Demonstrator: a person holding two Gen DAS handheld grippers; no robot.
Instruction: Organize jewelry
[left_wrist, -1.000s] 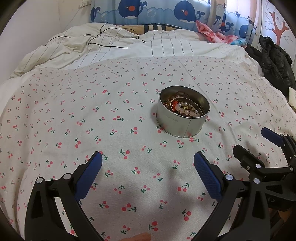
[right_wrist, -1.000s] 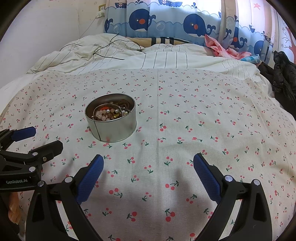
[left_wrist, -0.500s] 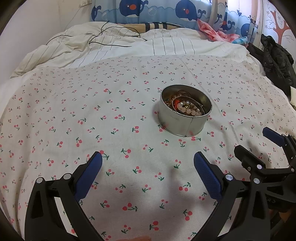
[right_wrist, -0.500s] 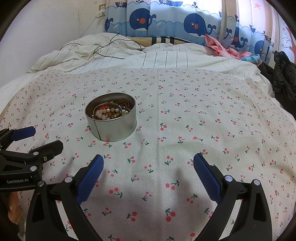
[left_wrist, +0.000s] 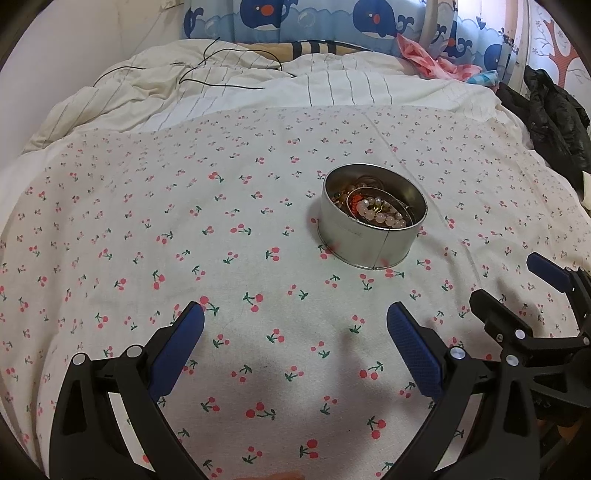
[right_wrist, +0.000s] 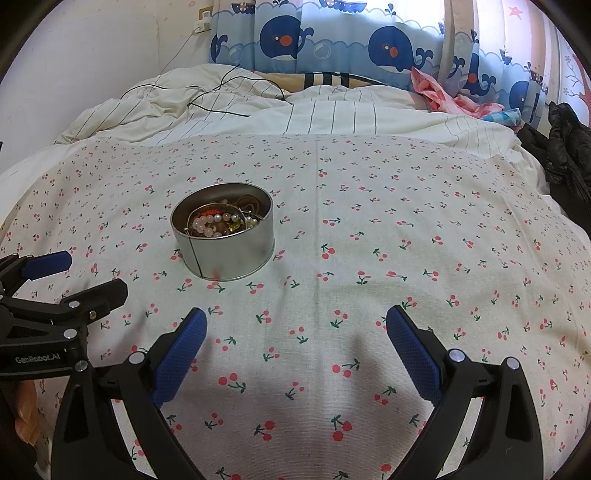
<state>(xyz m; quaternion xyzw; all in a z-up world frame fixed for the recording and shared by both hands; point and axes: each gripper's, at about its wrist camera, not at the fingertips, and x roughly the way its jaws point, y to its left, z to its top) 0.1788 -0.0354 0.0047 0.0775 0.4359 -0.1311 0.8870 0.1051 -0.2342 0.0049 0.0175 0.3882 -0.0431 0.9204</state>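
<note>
A round silver tin stands on the cherry-print cloth, also in the right wrist view. It holds a heap of jewelry, with a pale bead bracelet on top. My left gripper is open and empty, short of the tin and a little to its left. My right gripper is open and empty, short of the tin and to its right. Each gripper shows at the edge of the other's view: the right gripper, the left gripper.
The cherry-print cloth covers the bed. A rumpled striped duvet with a black cable lies behind it. Pink clothes and a dark jacket lie at the back right. Whale-print curtain hangs behind.
Both views have drifted slightly; the tin sits a little further right in the left wrist view. Both grippers stay open and empty.
</note>
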